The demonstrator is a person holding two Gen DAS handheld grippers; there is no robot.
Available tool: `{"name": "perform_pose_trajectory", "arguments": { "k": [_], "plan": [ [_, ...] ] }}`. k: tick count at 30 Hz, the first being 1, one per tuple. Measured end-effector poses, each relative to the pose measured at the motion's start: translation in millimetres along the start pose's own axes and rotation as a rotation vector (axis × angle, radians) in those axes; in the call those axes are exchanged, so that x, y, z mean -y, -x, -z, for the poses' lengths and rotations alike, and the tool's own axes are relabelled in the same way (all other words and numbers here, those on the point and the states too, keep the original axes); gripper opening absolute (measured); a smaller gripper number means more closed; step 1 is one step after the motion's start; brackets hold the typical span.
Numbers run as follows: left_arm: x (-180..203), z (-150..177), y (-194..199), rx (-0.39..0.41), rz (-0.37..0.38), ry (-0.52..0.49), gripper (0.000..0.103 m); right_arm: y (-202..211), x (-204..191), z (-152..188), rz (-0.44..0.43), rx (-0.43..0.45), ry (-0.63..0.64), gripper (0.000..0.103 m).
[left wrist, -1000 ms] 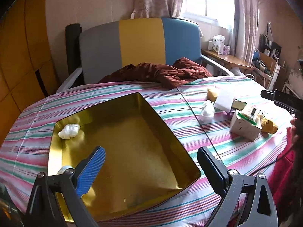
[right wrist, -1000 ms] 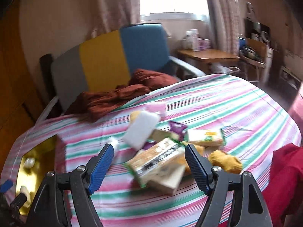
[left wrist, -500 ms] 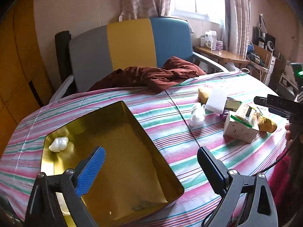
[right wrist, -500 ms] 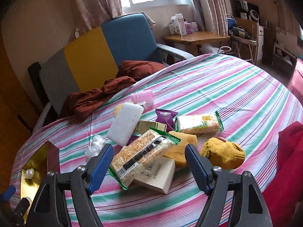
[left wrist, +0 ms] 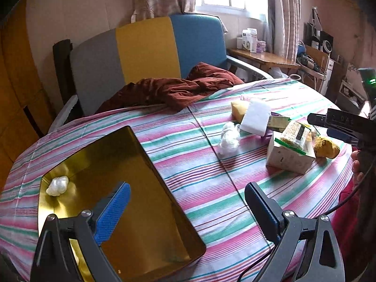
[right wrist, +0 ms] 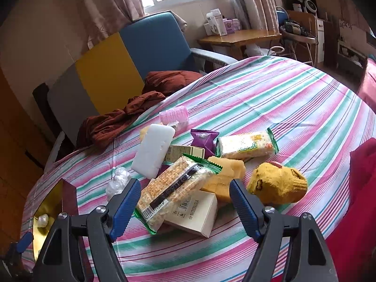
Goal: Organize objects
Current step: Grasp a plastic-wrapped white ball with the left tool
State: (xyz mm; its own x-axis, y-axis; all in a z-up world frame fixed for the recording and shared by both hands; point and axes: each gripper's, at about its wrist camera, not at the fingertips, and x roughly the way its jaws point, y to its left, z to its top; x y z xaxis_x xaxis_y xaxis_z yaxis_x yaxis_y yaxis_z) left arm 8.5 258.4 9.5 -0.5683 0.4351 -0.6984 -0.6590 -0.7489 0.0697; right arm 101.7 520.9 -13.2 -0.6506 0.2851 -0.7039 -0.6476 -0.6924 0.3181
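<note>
My right gripper (right wrist: 185, 185) stands open, low over a heap of things on the striped tablecloth. Its pads flank a green-edged cracker packet (right wrist: 176, 185) that lies on a white box (right wrist: 195, 213), without pressing it. Around these lie a yellow sponge (right wrist: 225, 171), a yellow knit sock (right wrist: 277, 183), a second cracker packet (right wrist: 246, 144), a purple packet (right wrist: 203, 138) and a white foam block (right wrist: 154, 150). My left gripper (left wrist: 186, 192) is open and empty over the right edge of a gold tray (left wrist: 145, 155), which holds a white crumpled ball (left wrist: 57, 185).
A clear plastic wad (left wrist: 228, 138) lies between tray and heap. A brown garment (left wrist: 174, 89) hangs from the far table edge onto a grey, yellow and blue sofa (left wrist: 145, 49). A pink roller (right wrist: 174, 115) sits behind the heap. Red cloth (right wrist: 362, 188) borders the table's right side.
The left gripper has shifted right, from over the tray's middle to its right edge. The right gripper has rolled and sunk closer to the cracker packet. Both stayed open.
</note>
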Motion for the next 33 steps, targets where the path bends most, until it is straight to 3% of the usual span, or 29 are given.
{"name": "perform_pose_trajectory", "arguments": {
  "k": [7,13,20,25,33],
  "plan": [
    [9,-10,-13,-0.029,0.027,-0.006,0.098,4,19,-4,0.018,0.027,-0.109,0.083],
    [18,-24,-30,-0.077,0.100,0.008,0.098,0,42,-5,0.001,0.009,-0.232,0.083],
    [32,-50,-63,-0.118,0.131,0.006,0.094,-3,40,-6,-0.022,-0.005,-0.221,0.083],
    [41,-66,-108,-0.212,0.149,0.051,0.077,-3,37,-5,-0.045,-0.016,-0.207,0.084],
    [55,-81,-169,-0.285,0.124,0.094,0.076,-6,30,-4,-0.065,-0.032,-0.172,0.083]
  ]
}}
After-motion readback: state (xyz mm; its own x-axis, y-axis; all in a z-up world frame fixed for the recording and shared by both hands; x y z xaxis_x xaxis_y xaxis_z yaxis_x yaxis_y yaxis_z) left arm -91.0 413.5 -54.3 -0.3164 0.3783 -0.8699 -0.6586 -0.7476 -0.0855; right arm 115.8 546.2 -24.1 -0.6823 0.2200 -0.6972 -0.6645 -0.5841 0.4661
